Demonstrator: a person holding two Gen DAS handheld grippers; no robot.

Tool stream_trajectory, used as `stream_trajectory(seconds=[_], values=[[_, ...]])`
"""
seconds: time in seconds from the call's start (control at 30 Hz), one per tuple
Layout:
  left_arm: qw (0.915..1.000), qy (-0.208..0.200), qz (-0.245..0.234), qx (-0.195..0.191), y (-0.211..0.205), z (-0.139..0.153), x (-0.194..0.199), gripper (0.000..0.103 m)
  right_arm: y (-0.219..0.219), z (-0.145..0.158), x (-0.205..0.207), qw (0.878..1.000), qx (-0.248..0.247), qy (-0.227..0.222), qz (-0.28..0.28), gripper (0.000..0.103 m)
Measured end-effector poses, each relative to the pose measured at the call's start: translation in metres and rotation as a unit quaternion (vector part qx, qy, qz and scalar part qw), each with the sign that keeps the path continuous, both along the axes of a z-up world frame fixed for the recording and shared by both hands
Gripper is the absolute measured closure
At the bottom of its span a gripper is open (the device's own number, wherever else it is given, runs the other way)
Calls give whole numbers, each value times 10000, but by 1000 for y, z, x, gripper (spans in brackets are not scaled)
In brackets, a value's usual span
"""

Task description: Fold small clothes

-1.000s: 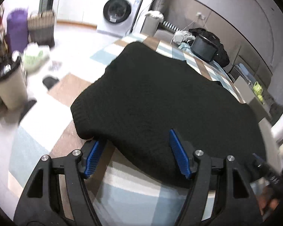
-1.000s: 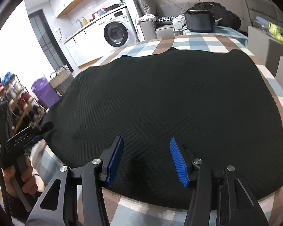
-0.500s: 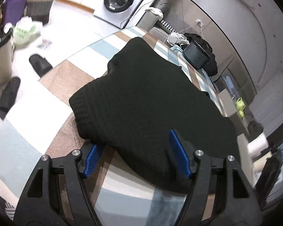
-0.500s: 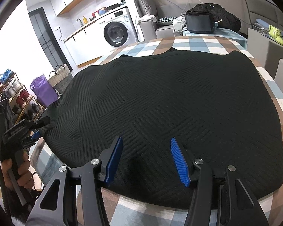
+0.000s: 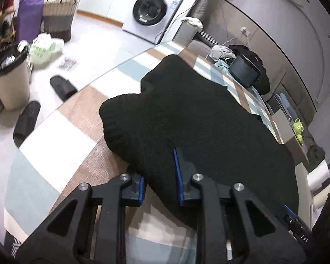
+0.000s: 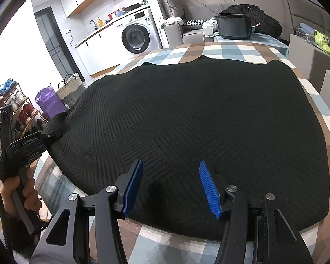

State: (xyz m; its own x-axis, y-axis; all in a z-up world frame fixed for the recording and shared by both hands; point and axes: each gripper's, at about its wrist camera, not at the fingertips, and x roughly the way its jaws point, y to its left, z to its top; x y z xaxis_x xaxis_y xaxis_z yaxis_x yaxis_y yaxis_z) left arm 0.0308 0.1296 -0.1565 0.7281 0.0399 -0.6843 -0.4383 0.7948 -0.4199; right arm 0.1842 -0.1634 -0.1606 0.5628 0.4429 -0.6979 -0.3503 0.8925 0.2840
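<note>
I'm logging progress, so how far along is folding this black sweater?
Done: the black sweater lies spread flat on the checked tablecloth. In hand: the left tongs have closed on its near edge; the right tongs are open over the hem. Left: no fold is visible yet.

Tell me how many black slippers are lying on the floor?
2. One black slipper lies near the table edge. The other slipper is nearer the camera, beside the beige bin. More could be hidden behind the table.
</note>
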Motion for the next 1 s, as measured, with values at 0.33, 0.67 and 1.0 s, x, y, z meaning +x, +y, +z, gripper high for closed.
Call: stream_trajectory(seconds=[0.33, 0.67, 1.0], values=[[9835, -752, -826, 1425, -60, 63, 20, 86, -10, -1, 4, 9997, 149, 24, -172, 48], [9029, -1111, -3924, 1360, -209, 68, 40, 93, -32, 1, 11, 9985, 85, 26, -549, 48], [9201, -780, -3712, 974, -169, 51, 24, 34, -48, 8, 23, 9945, 871, 329, -479, 48]])
